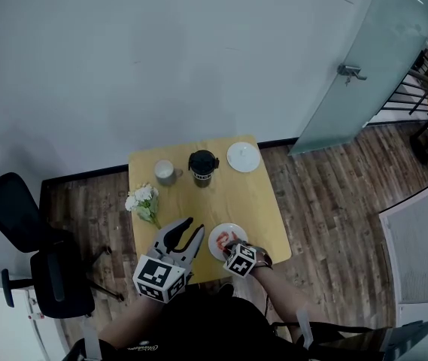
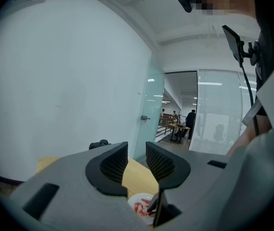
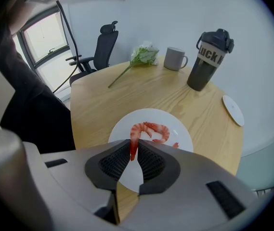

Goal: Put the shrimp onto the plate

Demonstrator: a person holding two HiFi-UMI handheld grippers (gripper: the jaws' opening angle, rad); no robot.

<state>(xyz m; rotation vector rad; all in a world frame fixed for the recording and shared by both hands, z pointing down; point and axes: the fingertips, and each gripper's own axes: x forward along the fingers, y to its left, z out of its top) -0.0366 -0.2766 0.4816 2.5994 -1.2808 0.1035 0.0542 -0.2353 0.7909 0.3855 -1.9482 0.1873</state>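
Observation:
A curled red shrimp [image 3: 150, 131] is pinched by its tail end between the jaws of my right gripper [image 3: 133, 150], which is shut on it. The rest of its body curls out over a white plate [image 3: 181, 134]; I cannot tell whether it touches. In the head view that plate [image 1: 217, 235] sits near the table's front edge, with the right gripper [image 1: 232, 248] at its near rim. My left gripper [image 1: 193, 226] hangs open just left of the plate with nothing between its jaws. In the left gripper view the left gripper [image 2: 137, 160] looks out over the plate [image 2: 137, 202].
On the wooden table [image 1: 255, 198] stand a black tumbler [image 1: 203, 167], a grey mug [image 1: 165, 172] and a small white saucer [image 1: 244, 156] at the far side. White flowers [image 1: 144, 201] lie at its left edge. A black office chair [image 1: 25, 239] stands left, a glass door [image 1: 364, 66] right.

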